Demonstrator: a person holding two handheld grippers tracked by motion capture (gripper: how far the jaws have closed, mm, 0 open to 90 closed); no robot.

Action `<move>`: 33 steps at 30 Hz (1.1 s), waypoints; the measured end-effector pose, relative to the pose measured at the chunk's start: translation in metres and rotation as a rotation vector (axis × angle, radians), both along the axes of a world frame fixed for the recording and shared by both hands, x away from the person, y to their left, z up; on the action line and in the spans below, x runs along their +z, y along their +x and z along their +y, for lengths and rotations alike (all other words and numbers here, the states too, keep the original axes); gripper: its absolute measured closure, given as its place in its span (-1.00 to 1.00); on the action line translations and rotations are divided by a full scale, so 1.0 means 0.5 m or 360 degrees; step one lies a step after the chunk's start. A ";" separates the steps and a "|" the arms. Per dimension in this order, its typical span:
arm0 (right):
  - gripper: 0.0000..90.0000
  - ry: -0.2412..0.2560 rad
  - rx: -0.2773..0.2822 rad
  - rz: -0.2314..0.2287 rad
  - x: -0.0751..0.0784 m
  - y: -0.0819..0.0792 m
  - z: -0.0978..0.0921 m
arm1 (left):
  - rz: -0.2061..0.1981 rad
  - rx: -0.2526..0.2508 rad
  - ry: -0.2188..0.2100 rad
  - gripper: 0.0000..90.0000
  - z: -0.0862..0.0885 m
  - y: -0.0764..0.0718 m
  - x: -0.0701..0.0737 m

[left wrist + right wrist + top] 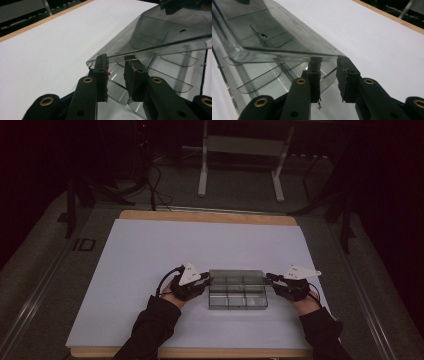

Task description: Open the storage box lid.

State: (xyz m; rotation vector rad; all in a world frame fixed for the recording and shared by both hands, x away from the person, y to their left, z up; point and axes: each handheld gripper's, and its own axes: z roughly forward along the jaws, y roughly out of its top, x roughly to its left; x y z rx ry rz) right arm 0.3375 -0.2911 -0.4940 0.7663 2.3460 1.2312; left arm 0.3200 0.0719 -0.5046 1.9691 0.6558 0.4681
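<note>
Clear divided organizer box [237,290] sits lower centre of frame on the white table sheet [150,250]. My left gripper [116,65] at its left end, right gripper [329,62] at its right — both sets of jaws part-open, straddling the raised lid [160,30] edge, gripping nothing.
</note>
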 end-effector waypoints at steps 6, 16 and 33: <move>0.67 0.0000 -0.0008 -0.0024 0.008 0.006 0.007 | 0.0001 0.0016 -0.0008 0.71 0.001 0.008 0.008; 0.78 0.0026 -0.0047 -0.0025 0.019 0.019 0.008 | -0.0015 0.0071 -0.0037 0.78 -0.003 0.020 0.017; 0.81 0.0062 -0.0111 -0.0030 0.027 0.047 0.016 | -0.0027 0.0158 -0.0060 0.82 -0.013 0.051 0.027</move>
